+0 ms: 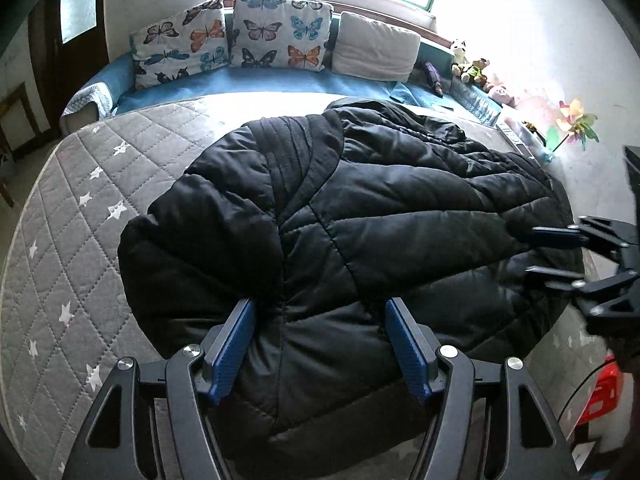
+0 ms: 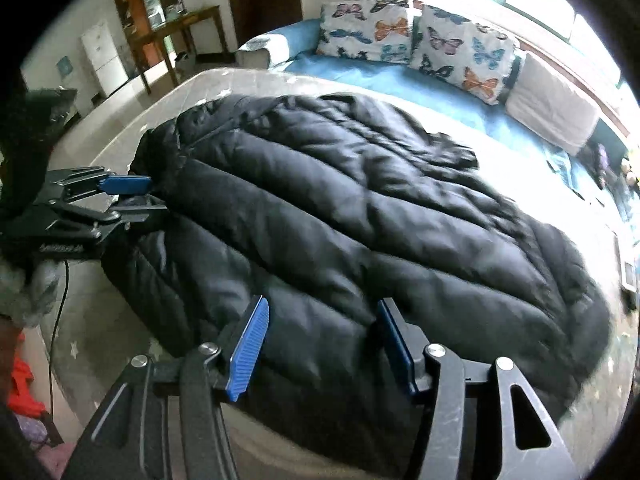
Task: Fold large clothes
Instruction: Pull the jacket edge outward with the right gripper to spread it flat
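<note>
A large black quilted puffer jacket (image 1: pixel 352 232) lies spread on the grey star-patterned mattress (image 1: pixel 80 216); it also fills the right wrist view (image 2: pixel 360 216). My left gripper (image 1: pixel 320 312) is open, its blue pads over the jacket's near edge. It shows at the left of the right wrist view (image 2: pixel 140 196), jaws a little apart at the jacket's edge. My right gripper (image 2: pixel 320 320) is open over the jacket's near edge. It also shows at the right of the left wrist view (image 1: pixel 532 252), fingers apart at the jacket's right edge.
Butterfly-print cushions (image 1: pixel 256 36) and a plain cushion (image 1: pixel 376 48) line a blue sofa (image 1: pixel 248 84) behind the mattress. Soft toys (image 1: pixel 468 64) and a pinwheel (image 1: pixel 576 124) stand at the right. A wooden table (image 2: pixel 180 32) and door stand far left.
</note>
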A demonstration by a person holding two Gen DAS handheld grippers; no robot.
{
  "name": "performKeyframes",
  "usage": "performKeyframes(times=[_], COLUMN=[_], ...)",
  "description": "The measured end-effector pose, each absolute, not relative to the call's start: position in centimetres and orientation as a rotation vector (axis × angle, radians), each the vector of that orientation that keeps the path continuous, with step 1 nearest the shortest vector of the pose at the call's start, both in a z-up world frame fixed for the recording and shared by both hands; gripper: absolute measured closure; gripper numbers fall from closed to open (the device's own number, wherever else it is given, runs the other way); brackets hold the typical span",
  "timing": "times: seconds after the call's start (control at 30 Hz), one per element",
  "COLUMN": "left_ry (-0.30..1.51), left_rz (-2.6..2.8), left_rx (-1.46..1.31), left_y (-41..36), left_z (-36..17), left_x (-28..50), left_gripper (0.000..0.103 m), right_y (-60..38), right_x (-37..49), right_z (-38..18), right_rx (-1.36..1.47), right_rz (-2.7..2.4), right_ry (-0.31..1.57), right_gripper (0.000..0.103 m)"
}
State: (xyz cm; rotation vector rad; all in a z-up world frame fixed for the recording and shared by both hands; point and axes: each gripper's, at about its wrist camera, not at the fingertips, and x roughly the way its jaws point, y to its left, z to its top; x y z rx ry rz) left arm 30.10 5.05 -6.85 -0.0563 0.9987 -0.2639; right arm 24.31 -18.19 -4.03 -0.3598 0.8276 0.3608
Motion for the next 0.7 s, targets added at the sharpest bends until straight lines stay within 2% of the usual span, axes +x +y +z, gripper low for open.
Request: performKeyframes(times=[0.33, 0.7], left_ry=[0.995, 0.987], left_rz=[-0.253, -0.248], left_rx=[-0.049, -0.039], left_y=[4.8, 4.5], left_z=[-7.0, -7.0], left_x=[30.1, 30.3], left_gripper=[0.031, 0.031], right_y=[-25.7, -25.6], right_x=[22.9, 24.5], right_z=[-4.2, -5.8], right_rx=[-0.293, -0.298], right_rz=[0.2, 0.199], right_ry=[0.855, 0.888], right_gripper=[0.041, 0.037])
